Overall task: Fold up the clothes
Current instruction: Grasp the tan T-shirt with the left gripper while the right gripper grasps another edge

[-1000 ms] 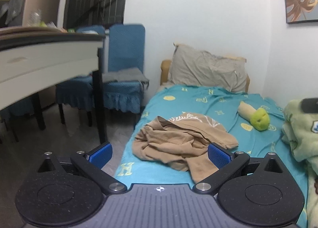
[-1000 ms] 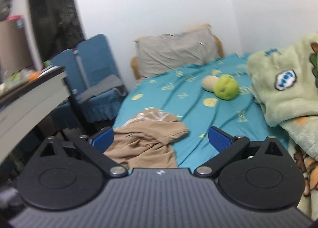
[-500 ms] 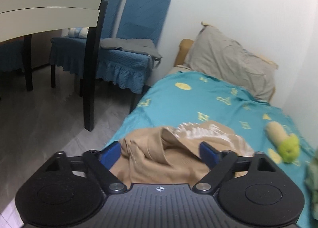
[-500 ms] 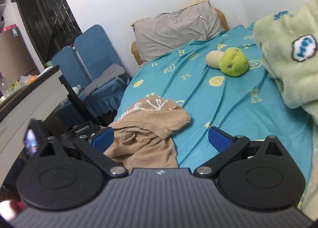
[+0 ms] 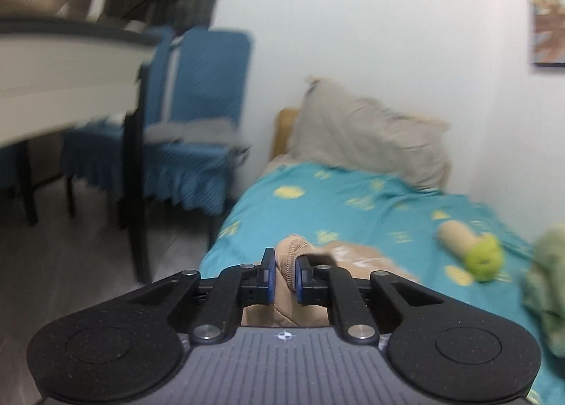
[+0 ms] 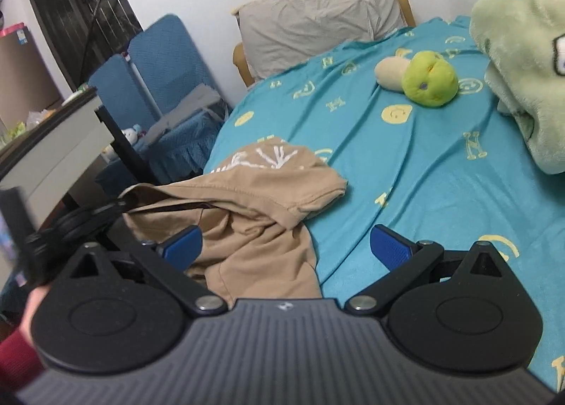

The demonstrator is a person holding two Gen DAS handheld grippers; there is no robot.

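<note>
Left gripper point(image 5: 282, 276) clamped on tan shirt point(image 6: 247, 200) edge, frame centre. Right gripper point(image 6: 286, 246) spread wide, empty, above shirt. Shirt crumpled on teal bed point(image 6: 406, 164), lower left; folding barely begun.

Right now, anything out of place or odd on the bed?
Only the tan shirt: it lies crumpled at the edge of the teal bedsheet, print side bunched. The left gripper is shut on a fold; the right gripper is open above it. Nothing spilled or damaged.
</note>
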